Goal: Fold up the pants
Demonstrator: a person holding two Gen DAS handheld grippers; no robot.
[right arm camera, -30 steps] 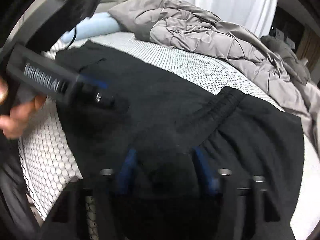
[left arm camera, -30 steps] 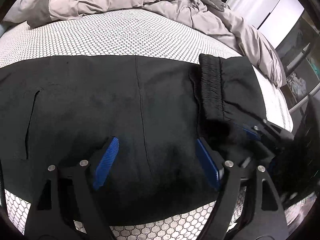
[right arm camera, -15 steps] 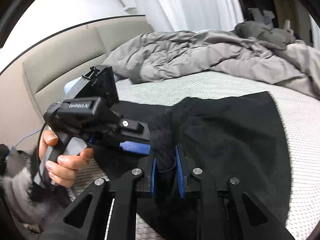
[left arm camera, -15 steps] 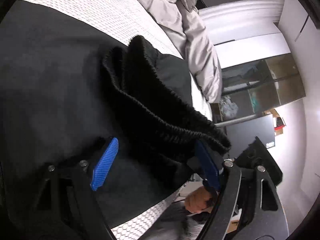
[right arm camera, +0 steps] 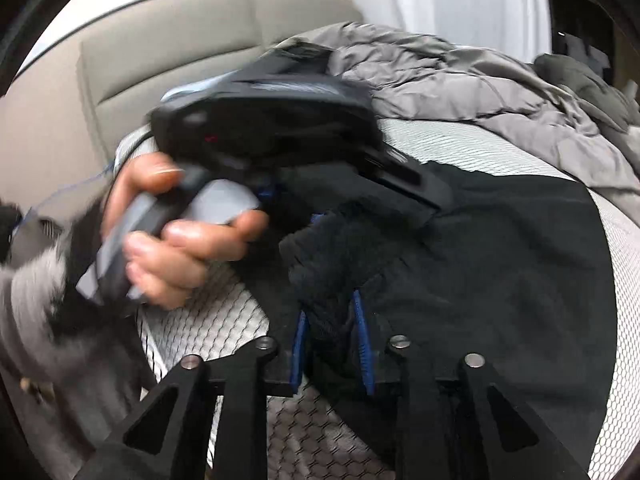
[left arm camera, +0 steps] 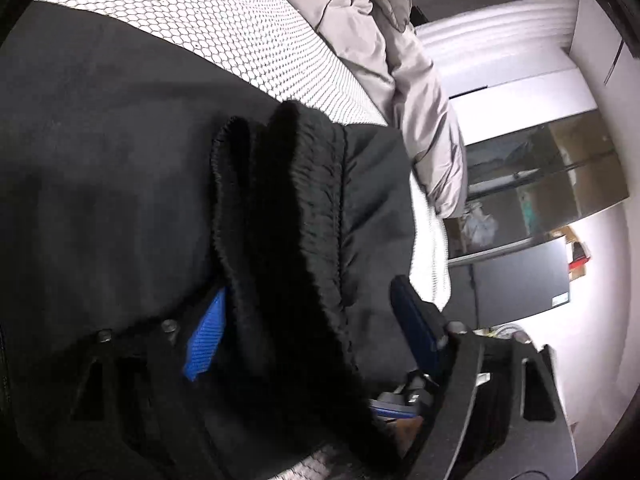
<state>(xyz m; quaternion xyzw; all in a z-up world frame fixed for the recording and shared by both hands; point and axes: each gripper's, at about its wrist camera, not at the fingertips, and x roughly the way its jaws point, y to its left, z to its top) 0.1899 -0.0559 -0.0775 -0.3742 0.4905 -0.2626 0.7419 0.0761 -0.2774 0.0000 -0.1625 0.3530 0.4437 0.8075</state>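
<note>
Where the black pants lie spread across the honeycomb-patterned mattress, their ribbed elastic waistband is bunched up into a raised ridge at the near edge of the bed. That waistband runs between the blue pads of the left gripper, whose jaws stand wide and are easing inward; one pad lies close against the ridge, the other sits clear of the cloth, so nothing is pinched. Just beside the waistband's near end, the right gripper has a fold of the same dark fabric between its narrow-set pads, and those jaws are coming apart; the pads sit right at the cloth, though the blur keeps me from saying they press on it. Past that fold, a hand with a grey sleeve wraps the handle of the left gripper, blurred, hovering over the waistband. Beyond the pants, a crumpled grey duvet is heaped on the far side of the mattress, against a beige padded headboard.
</note>
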